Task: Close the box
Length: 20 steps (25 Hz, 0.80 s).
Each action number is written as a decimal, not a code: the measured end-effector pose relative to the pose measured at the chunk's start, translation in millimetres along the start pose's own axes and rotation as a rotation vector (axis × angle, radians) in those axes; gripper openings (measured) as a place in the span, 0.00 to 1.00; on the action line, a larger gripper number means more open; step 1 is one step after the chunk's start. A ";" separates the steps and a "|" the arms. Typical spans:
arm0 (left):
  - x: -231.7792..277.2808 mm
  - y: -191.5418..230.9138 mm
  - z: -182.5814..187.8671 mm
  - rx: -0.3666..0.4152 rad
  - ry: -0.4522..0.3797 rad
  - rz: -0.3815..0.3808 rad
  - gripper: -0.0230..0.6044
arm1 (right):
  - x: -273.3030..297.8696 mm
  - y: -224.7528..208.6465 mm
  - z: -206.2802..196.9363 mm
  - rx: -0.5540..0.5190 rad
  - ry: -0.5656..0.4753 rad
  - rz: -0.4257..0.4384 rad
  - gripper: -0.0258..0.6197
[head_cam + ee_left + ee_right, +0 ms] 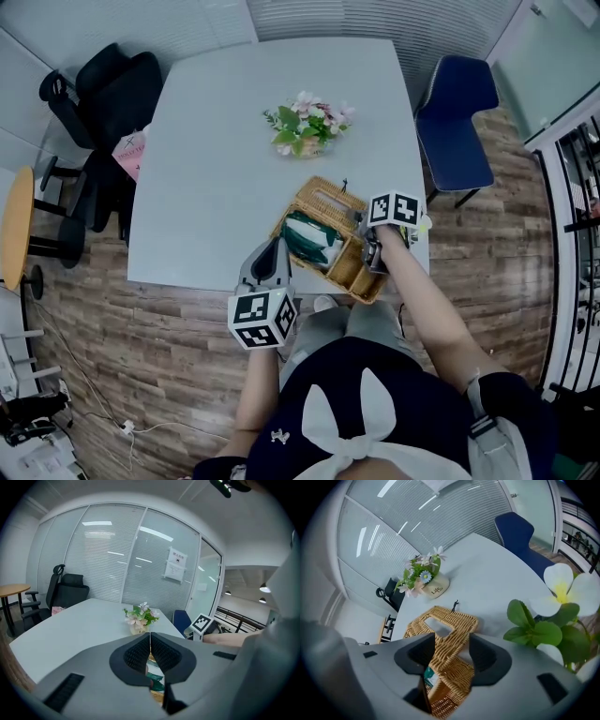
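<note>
A woven wicker box [352, 267] sits at the table's near right edge. Its lid [323, 199], which has a rectangular slot, is swung up on the far side. A green packet [309, 239] lies inside. My right gripper [372, 246] is over the box's right wall. In the right gripper view the gripper [452, 651] is open, and the lid [445, 625] and box [450, 681] show between the spread jaws. My left gripper [277, 246] hovers at the box's left side. In its own view the gripper [150, 644] is shut on nothing, with the packet [156, 677] below it.
A small pot of flowers [307, 125] stands mid-table beyond the box. A white artificial flower with green leaves [562, 597] is close at the right of the right gripper. A blue chair [457, 112] stands right of the table, a black office chair [103, 103] left.
</note>
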<state>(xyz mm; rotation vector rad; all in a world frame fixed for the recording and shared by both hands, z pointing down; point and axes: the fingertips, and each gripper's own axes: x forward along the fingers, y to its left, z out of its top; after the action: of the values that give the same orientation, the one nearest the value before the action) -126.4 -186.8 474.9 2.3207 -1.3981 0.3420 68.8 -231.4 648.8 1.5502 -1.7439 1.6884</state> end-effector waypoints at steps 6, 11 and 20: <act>0.1 8.5 1.9 -0.004 -0.003 -0.002 0.08 | 14.0 -8.8 3.5 0.077 0.052 -0.016 0.42; 0.7 15.5 5.2 -0.002 -0.005 0.000 0.07 | 23.3 -14.8 2.4 0.180 0.103 0.017 0.44; 5.9 21.8 3.0 0.003 0.009 -0.006 0.07 | 35.3 -23.1 3.8 0.319 0.124 0.084 0.39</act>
<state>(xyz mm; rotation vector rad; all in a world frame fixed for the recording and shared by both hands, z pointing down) -142.9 -201.8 479.3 2.3223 -1.3871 0.3519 74.8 -246.2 688.0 1.4718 -1.5563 2.1409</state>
